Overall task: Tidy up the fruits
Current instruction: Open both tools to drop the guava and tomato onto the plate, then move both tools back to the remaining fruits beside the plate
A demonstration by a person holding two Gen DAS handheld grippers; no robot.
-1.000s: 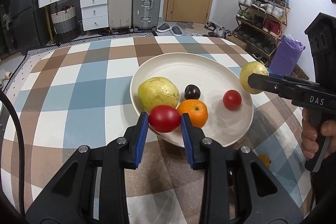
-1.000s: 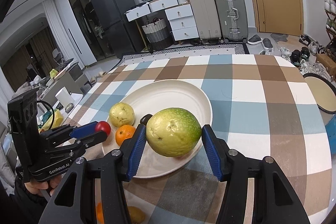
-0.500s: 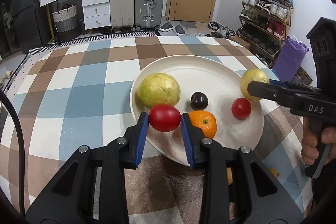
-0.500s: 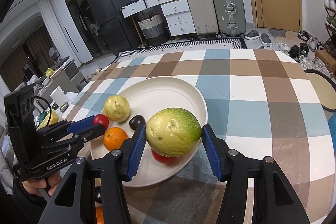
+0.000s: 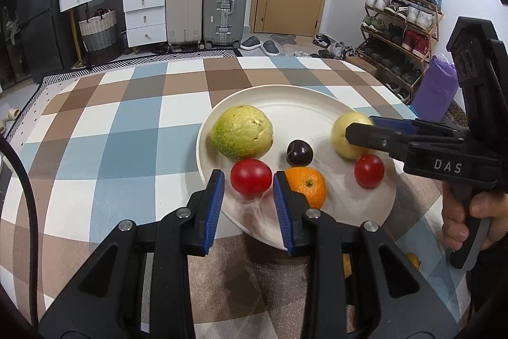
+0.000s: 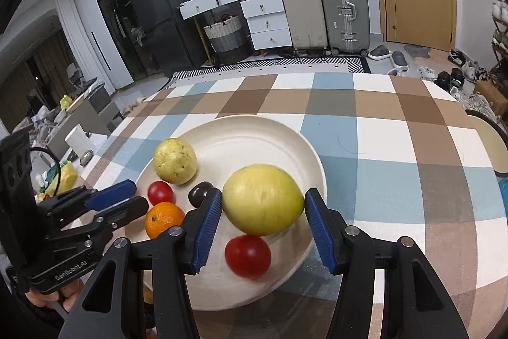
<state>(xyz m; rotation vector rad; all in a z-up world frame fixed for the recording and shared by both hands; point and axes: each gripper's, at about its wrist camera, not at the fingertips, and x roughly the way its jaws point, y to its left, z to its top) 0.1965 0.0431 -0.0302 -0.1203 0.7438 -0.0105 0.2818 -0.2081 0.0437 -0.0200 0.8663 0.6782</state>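
Our left gripper [image 5: 248,189]: blue pads flank red tomato [image 5: 250,177] with slim gaps each side, so open; tomato rests on near-left part of white plate [image 5: 285,99].

Our right gripper [image 6: 263,220]: spread wide around yellow-green guava [image 6: 263,200], long axis left-right, no grip; guava on plate's right side.

Beyond: orange [image 5: 306,186], dark plum [image 5: 299,152], second tomato [image 5: 369,171], larger guava [image 5: 242,132]. Plate sits on checked tablecloth [image 5: 127,129].
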